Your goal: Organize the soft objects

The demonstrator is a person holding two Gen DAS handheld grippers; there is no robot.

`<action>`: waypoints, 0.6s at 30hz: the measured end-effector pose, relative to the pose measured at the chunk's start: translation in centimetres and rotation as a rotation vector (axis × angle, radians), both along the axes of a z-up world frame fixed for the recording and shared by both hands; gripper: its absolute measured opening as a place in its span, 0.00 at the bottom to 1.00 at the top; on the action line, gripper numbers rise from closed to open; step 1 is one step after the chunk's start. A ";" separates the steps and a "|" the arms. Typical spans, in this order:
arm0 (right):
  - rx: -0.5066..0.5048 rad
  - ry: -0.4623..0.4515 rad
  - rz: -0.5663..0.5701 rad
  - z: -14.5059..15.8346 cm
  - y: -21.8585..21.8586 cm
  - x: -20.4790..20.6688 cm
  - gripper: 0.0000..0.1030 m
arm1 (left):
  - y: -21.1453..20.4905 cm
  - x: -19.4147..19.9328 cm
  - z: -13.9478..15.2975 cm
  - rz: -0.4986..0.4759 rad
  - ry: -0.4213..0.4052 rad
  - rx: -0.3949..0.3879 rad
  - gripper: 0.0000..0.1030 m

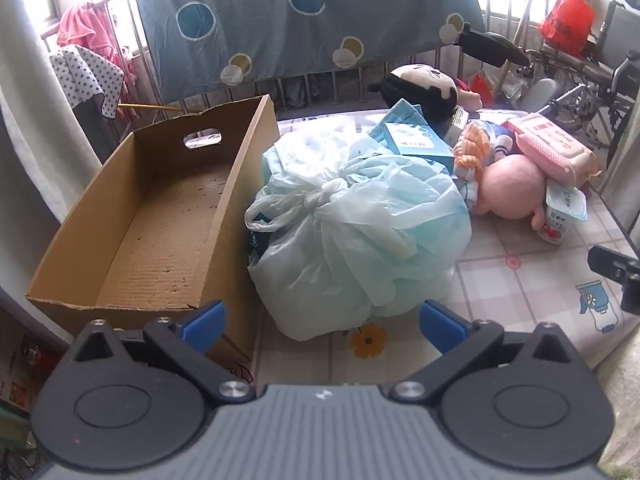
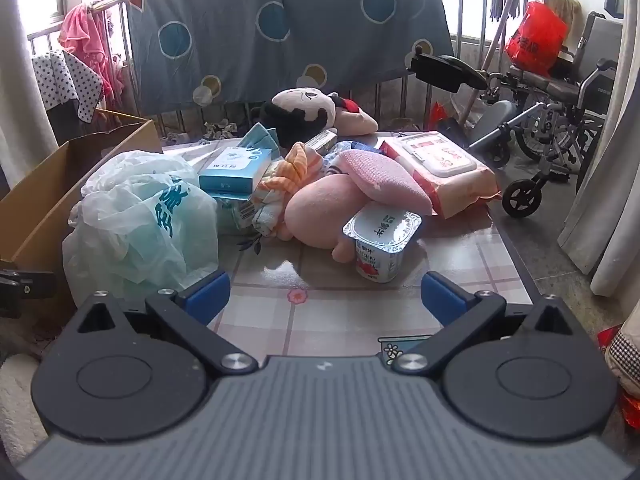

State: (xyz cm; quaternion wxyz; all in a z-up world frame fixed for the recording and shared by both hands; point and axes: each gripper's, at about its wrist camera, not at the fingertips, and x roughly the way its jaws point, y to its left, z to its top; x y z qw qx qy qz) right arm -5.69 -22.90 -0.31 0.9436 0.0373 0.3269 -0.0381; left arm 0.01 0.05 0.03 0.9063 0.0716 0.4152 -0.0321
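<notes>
Several soft objects are piled on the bench [image 2: 320, 312], which is covered by a patterned checked cloth. A knotted pale green plastic bag [image 1: 352, 236] is seen at the near left of the pile, touching the right wall of an open cardboard box [image 1: 160, 216] that stands at the left edge. The box interior is bare cardboard; a handle slot is cut in its far wall. A pink plush toy [image 2: 320, 208] is lying at mid-pile, with a pink knitted cloth [image 2: 380, 180] draped over it and an orange striped cloth [image 2: 288, 172] just to its left. A black-and-white plush doll [image 2: 304, 114] is lying at the far side. A pack of wet wipes [image 2: 440, 164] is set at the far right. A yogurt cup [image 2: 382, 248] is leaning against the pink plush, near side. A blue carton [image 2: 236, 172] is resting on the pile between bag and orange cloth.

Left gripper [image 1: 322, 318]: jaws spread wide, nothing between them, hovering near the bag's near edge, tilted down. Right gripper [image 2: 326, 294]: jaws spread wide, nothing held, over bare bench just in front of the yogurt cup.

Behind: a grey sheet with circles [image 2: 280, 28] hung on a rail, a wheelchair [image 2: 560, 112] at far right.
</notes>
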 end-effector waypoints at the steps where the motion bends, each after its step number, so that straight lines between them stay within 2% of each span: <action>1: 0.007 0.003 0.001 0.1 -0.1 0.1 0.99 | 0.1 0.0 0.0 0.003 -0.004 -0.003 1.00; 9: 0.019 0.020 0.001 0.3 0.1 0.5 0.99 | 2.8 0.6 -0.1 0.051 -0.008 -0.052 1.00; 11: 0.024 0.028 0.005 -0.3 0.3 0.6 0.99 | 0.3 0.6 0.0 -0.007 0.006 0.023 1.00; 18: 0.033 0.073 0.014 -0.1 0.0 1.2 0.99 | 0.4 1.0 -0.2 0.004 0.019 0.015 1.00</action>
